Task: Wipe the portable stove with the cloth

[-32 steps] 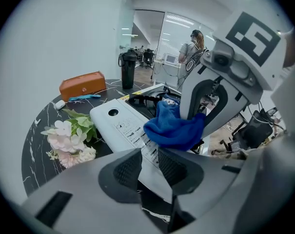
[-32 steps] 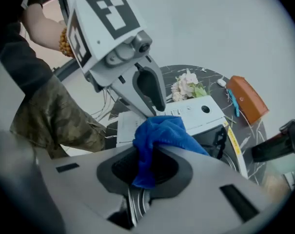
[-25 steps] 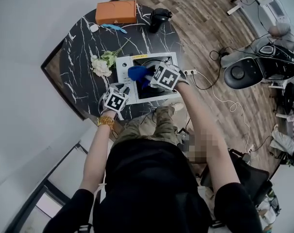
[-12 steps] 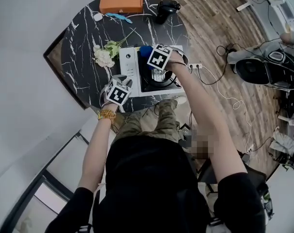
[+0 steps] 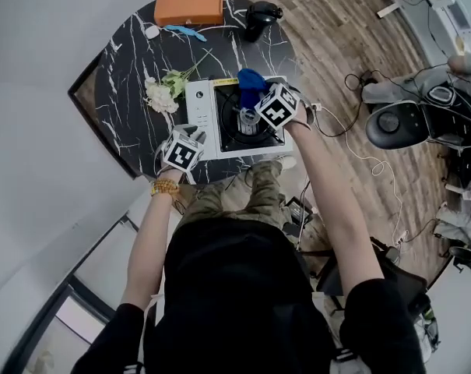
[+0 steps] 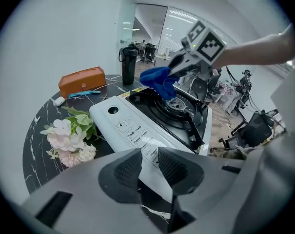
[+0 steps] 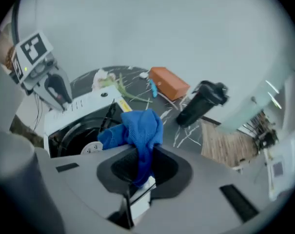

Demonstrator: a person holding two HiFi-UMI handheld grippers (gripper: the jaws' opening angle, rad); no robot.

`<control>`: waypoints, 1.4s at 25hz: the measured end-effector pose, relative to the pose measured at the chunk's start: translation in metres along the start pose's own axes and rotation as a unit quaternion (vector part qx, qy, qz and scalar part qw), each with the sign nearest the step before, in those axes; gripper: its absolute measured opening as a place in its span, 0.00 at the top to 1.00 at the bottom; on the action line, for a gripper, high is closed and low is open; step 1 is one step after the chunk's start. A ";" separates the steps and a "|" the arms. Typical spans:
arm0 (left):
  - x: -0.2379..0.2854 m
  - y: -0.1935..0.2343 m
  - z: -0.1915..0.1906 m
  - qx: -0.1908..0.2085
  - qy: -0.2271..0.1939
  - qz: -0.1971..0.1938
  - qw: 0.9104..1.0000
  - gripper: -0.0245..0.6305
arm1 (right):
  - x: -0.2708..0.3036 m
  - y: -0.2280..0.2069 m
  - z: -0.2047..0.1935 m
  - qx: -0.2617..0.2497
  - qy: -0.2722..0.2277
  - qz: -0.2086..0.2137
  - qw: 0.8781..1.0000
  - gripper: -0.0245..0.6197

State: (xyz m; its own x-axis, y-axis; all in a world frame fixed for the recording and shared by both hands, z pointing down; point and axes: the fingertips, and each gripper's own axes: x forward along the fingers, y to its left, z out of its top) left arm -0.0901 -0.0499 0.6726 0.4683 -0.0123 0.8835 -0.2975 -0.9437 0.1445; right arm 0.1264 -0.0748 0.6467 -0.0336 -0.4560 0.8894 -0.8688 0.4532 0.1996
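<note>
The portable stove (image 5: 204,115) is white with a black burner well and sits on the round black marble table (image 5: 126,92). My right gripper (image 5: 254,98) is shut on a blue cloth (image 5: 251,82), which hangs over the far side of the burner well. In the right gripper view the cloth (image 7: 137,128) bunches out of the right gripper (image 7: 145,160), above the burner (image 7: 91,147). My left gripper (image 5: 192,137) sits at the stove's near left corner. In the left gripper view the left gripper (image 6: 149,155) stands narrowly closed on the stove's white casing (image 6: 132,130).
Pale flowers (image 5: 163,92) lie just left of the stove. An orange case (image 5: 190,6), a blue pen-like item (image 5: 181,29) and a black bottle (image 5: 262,14) stand at the table's far edge. A power strip with cable (image 5: 317,107) lies on the wood floor to the right.
My right gripper carried the blue cloth from the stove's near left part across to the far side of the burner well, then a little right. The left gripper kept its place at the corner.
</note>
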 end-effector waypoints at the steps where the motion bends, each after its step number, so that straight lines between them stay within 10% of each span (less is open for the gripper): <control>1: 0.000 0.001 0.000 0.002 0.000 -0.001 1.000 0.80 | -0.013 -0.002 -0.011 0.037 -0.015 -0.029 0.999 0.91; 6: 0.002 -0.001 -0.005 0.001 -0.001 -0.007 1.000 0.80 | -0.014 0.036 -0.103 0.083 0.058 -0.053 0.993 0.91; 12: 0.005 -0.001 -0.004 0.008 0.006 -0.016 1.000 0.81 | -0.027 0.055 -0.094 0.151 0.077 0.082 0.982 0.91; 16: 0.004 -0.001 -0.005 0.014 0.000 -0.021 1.000 0.81 | -0.057 0.064 -0.077 0.192 0.023 0.074 0.978 0.91; 21: 0.005 -0.003 -0.003 0.017 -0.002 -0.024 1.000 0.81 | -0.049 0.103 -0.086 0.058 0.073 -0.008 0.996 0.91; 25: 0.002 -0.002 -0.004 0.025 0.004 -0.023 0.999 0.81 | -0.024 0.152 -0.082 -0.144 0.126 -0.075 0.979 0.91; 30: 0.003 -0.002 -0.003 0.025 -0.003 -0.018 1.000 0.81 | -0.019 0.196 -0.038 0.071 0.033 0.036 0.996 0.91; 32: 0.002 -0.001 -0.003 0.023 -0.007 -0.018 1.000 0.81 | -0.023 0.194 -0.024 0.183 -0.016 0.113 0.976 0.91; 33: 0.002 -0.001 -0.004 0.020 -0.009 -0.019 1.000 0.81 | -0.031 0.191 -0.017 0.266 -0.066 0.173 0.946 0.91; 35: 0.005 -0.003 -0.007 0.007 -0.015 -0.025 1.000 0.81 | -0.066 0.167 -0.002 0.461 -0.218 0.286 0.811 0.91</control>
State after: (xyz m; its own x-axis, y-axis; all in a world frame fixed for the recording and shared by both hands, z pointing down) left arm -0.0929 -0.0451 0.6794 0.5073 0.0247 0.8614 -0.2614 -0.9481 0.1812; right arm -0.0157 0.0326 0.6217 -0.5589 -0.6913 0.4580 -0.6433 0.0129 -0.7655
